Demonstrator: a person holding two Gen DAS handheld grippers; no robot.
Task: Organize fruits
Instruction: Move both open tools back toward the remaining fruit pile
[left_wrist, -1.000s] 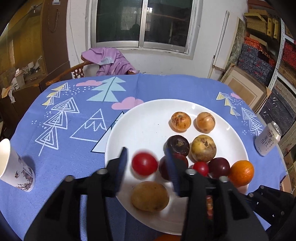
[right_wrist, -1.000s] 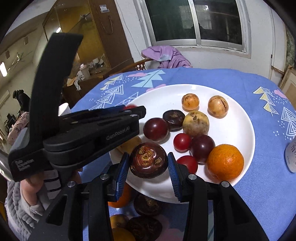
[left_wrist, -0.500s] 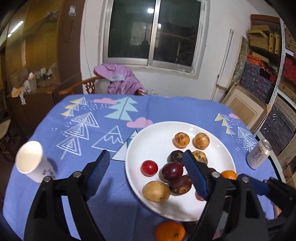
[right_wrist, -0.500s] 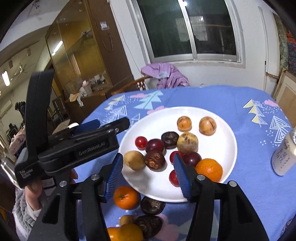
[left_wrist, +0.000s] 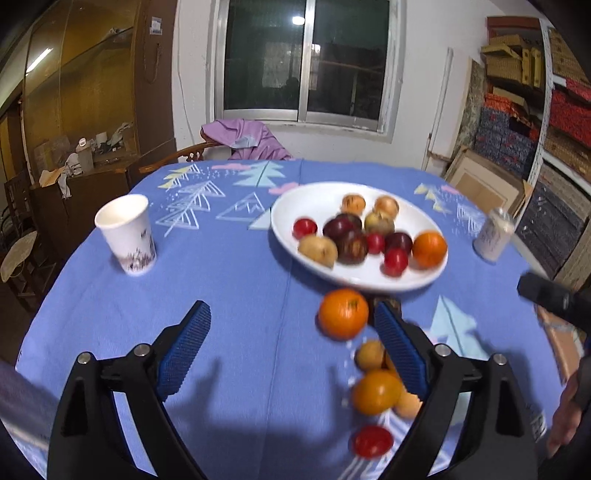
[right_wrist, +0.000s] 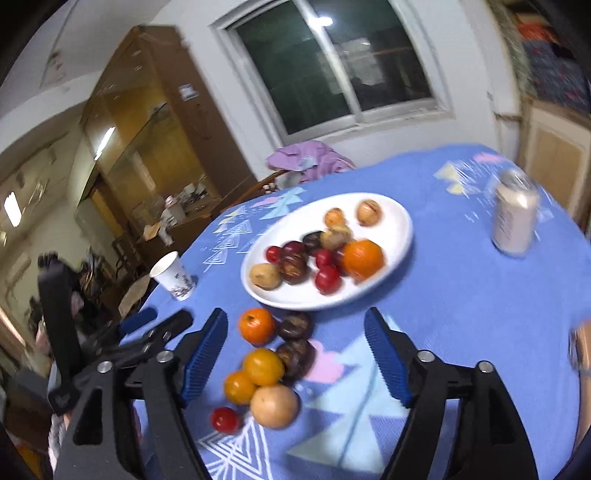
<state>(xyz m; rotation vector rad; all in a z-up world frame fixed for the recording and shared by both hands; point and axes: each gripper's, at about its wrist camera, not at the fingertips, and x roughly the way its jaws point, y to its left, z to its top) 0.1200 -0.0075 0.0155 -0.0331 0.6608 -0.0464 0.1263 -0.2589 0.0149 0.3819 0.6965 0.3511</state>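
Both pairs of blue-padded fingers stand wide apart and hold nothing: the left gripper (left_wrist: 291, 354) and the right gripper (right_wrist: 295, 354) each hang above the near part of the blue cloth (left_wrist: 221, 266).

Most of the fruit lies on the white plate (right_wrist: 399, 225), past the middle of the table. On it sit an orange (right_wrist: 362, 258) at the near right, red plums (right_wrist: 328, 278) beside it, a dark round fruit (right_wrist: 293, 266), a tan fruit (right_wrist: 265, 276) at the near left, and two small tan ones (right_wrist: 368, 212) at the far side.

A loose cluster rests on the cloth just in front of the plate, between the right gripper's fingers in its own view: an orange (right_wrist: 256, 325), two dark fruits (right_wrist: 295, 325), two yellow-orange ones (right_wrist: 263, 366), a pale round one (right_wrist: 274, 405) and a small red one (right_wrist: 224, 419). In the left view the same cluster lies against the right finger, partly hidden by it.

A paper cup (left_wrist: 125, 234) stands well to the left of the plate, and a can (right_wrist: 514, 218) to its right. Behind the table a chair carries a purple garment (left_wrist: 245, 138), under a dark window (left_wrist: 306, 59).
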